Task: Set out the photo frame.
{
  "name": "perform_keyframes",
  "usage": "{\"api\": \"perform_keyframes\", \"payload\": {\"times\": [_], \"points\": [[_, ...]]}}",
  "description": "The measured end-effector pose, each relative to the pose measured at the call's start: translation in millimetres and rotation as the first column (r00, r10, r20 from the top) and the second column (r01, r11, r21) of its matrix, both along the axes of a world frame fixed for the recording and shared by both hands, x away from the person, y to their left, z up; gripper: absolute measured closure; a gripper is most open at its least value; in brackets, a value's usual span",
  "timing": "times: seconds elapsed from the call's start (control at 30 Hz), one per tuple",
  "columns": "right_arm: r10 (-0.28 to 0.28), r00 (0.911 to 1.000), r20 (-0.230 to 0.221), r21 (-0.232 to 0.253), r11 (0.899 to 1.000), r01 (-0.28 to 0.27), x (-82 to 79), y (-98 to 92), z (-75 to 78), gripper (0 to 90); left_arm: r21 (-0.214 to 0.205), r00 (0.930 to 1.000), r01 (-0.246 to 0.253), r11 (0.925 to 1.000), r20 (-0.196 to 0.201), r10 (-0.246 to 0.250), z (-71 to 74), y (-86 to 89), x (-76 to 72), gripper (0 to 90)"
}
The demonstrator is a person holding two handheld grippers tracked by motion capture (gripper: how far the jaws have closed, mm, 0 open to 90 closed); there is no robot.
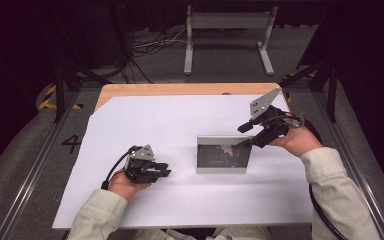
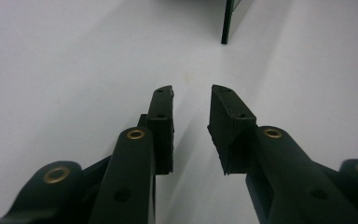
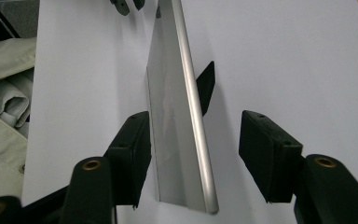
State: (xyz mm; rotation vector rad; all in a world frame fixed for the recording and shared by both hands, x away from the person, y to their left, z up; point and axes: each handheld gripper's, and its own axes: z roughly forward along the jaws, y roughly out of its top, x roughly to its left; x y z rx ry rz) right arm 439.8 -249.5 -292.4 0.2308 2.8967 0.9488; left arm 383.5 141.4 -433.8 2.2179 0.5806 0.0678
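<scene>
A silver-framed photo frame (image 1: 223,154) stands upright on the white sheet (image 1: 180,117), right of centre. My right gripper (image 1: 246,136) reaches its upper right corner from the right. In the right gripper view the frame's (image 3: 177,135) metal edge runs between the jaws; they stand apart on either side of it, the right pad (image 3: 265,144) well clear, so this gripper (image 3: 196,123) is open. The frame's black back prop (image 3: 206,84) sticks out behind. My left gripper (image 1: 166,170) rests on the sheet to the frame's left, open (image 2: 192,91) and empty, with the frame's edge (image 2: 227,23) farther ahead.
The wooden table (image 1: 180,89) shows bare along its far edge beyond the sheet. A grey metal stand (image 1: 228,30) and cables lie on the floor behind. A pale sleeve (image 3: 0,107) is at the left of the right gripper view.
</scene>
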Motion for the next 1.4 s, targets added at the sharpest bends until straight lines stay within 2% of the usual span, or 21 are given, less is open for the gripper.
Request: {"api": "perform_keyframes", "payload": {"times": [0.43, 0.83, 0.93, 1.1, 1.4], "points": [[-0.075, 0.9972, 0.002, 0.035, 0.997, 0.075, -12.3, -41.6, -0.7, 40.1, -0.013, 0.9999, -0.012, 0.9998, 0.002, 0.012, 1.4, 0.3, 5.0, 69.7], [-0.144, 0.9896, -0.008, 0.063, 0.988, 0.144, -21.1, -75.7, -5.9, 39.4, -0.019, 0.9999, -0.012, 0.9997, 0.001, 0.012, 1.6, -0.2, 7.7, 69.3], [-0.178, 0.9837, -0.023, 0.072, 0.981, 0.179, -22.2, -86.9, -11.7, 38.1, -0.021, 0.9998, -0.017, 0.9996, 0.01, 0.017, 2.1, -0.7, 7.9, 69.4], [-0.206, 0.9781, -0.028, 0.078, 0.975, 0.208, -22.4, -94.7, -17.5, 36.6, -0.033, 0.9988, -0.036, 0.9988, 0.033, 0.037, 4.4, 1.3, 8.2, 69.4], [-0.24, 0.968, -0.073, 0.102, 0.964, 0.247, -22.0, -103.1, -37.8, 35.7, -0.049, 0.9975, -0.06, 0.997, 0.036, 0.061, 5.0, 5.5, 9.4, 69.2]]}}
